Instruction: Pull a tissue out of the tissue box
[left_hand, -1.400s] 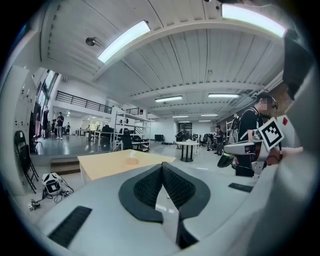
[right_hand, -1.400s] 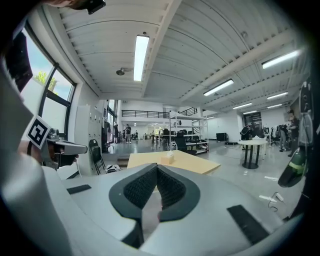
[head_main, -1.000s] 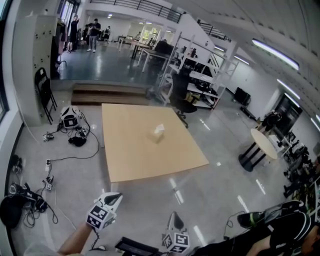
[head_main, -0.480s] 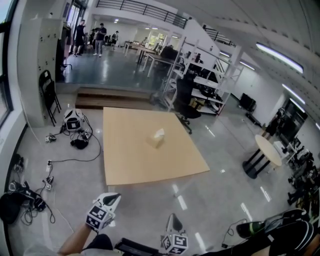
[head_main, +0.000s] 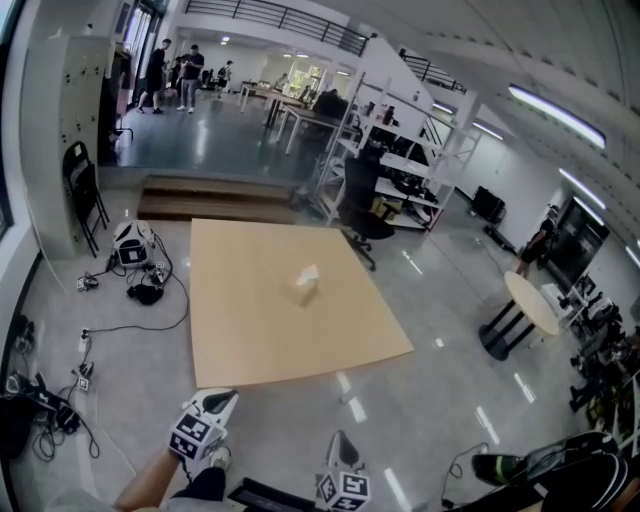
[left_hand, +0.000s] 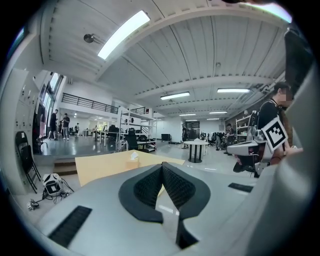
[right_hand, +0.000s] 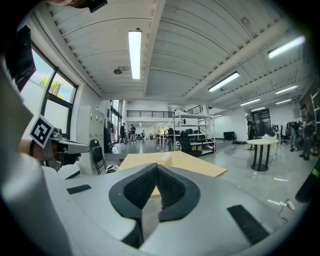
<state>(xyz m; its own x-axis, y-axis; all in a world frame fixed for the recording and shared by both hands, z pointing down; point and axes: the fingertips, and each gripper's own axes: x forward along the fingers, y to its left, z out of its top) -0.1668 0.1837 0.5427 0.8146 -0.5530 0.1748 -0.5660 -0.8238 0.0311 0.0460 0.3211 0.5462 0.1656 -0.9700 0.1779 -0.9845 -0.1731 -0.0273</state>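
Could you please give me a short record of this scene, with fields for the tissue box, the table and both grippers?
tissue box: near the middle of the table, white tissue sticking up from its top
table: large tan top
left gripper: shut, empty, short of the table's near edge
right gripper: shut, empty, short of the table's near edge
task stage: box not yet reached

**Right claw closed, bench ahead**

The right claw (right_hand: 156, 167), grey-bodied with black ribbed pads, has its jaws pressed together at the tips and nothing between them. Beyond the tips lies a broad tan wooden bench (right_hand: 201, 165), and a small pale tissue box (right_hand: 166, 159) stands on it, well apart from the claw. A black folding chair (right_hand: 96, 150) stands to the left, by the wall.
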